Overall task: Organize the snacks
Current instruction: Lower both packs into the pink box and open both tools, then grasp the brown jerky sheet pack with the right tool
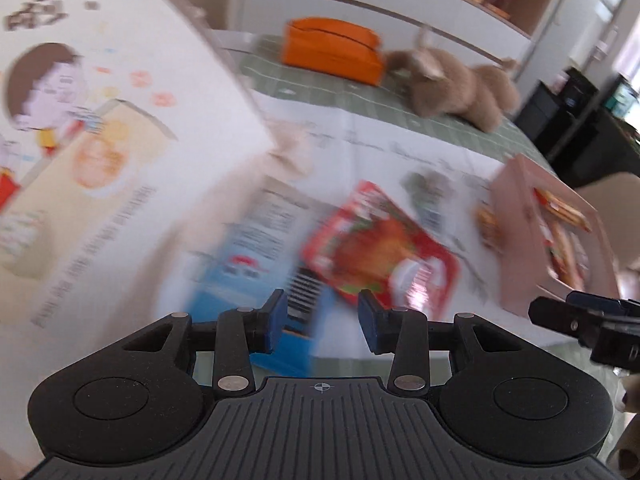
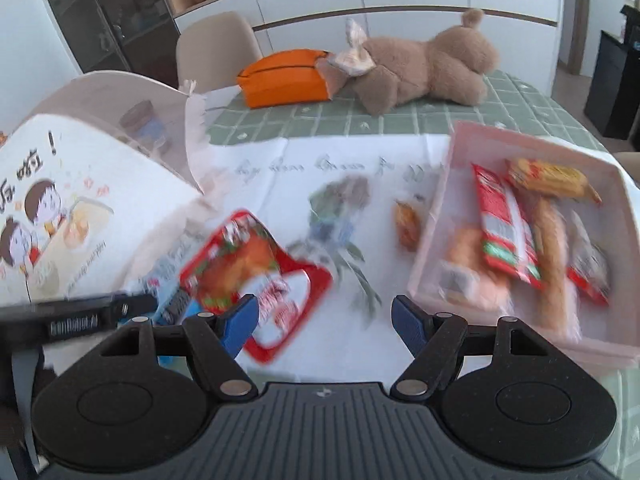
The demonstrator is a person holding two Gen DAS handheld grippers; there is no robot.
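A red snack packet (image 1: pixel 380 252) (image 2: pixel 256 276) lies on the white cloth, partly over a blue packet (image 1: pixel 256 264) (image 2: pixel 172 280). My left gripper (image 1: pixel 323 320) hangs open just above the two packets, with nothing between its blue pads. My right gripper (image 2: pixel 324 322) is open wide and empty over the cloth. The red packet is by its left pad, and the pink tray (image 2: pixel 520 136) (image 1: pixel 516 240) is to its right. The tray holds several snack packets. A small orange snack (image 2: pixel 407 224) lies on the cloth beside the tray. Both views are blurred by motion.
A large white bag with cartoon print (image 1: pixel 100 140) (image 2: pixel 80 208) stands at the left. At the back of the green checked table lie an orange pouch (image 2: pixel 286 76) and a brown plush toy (image 2: pixel 424 68). A beige chair (image 2: pixel 218 44) stands behind the table.
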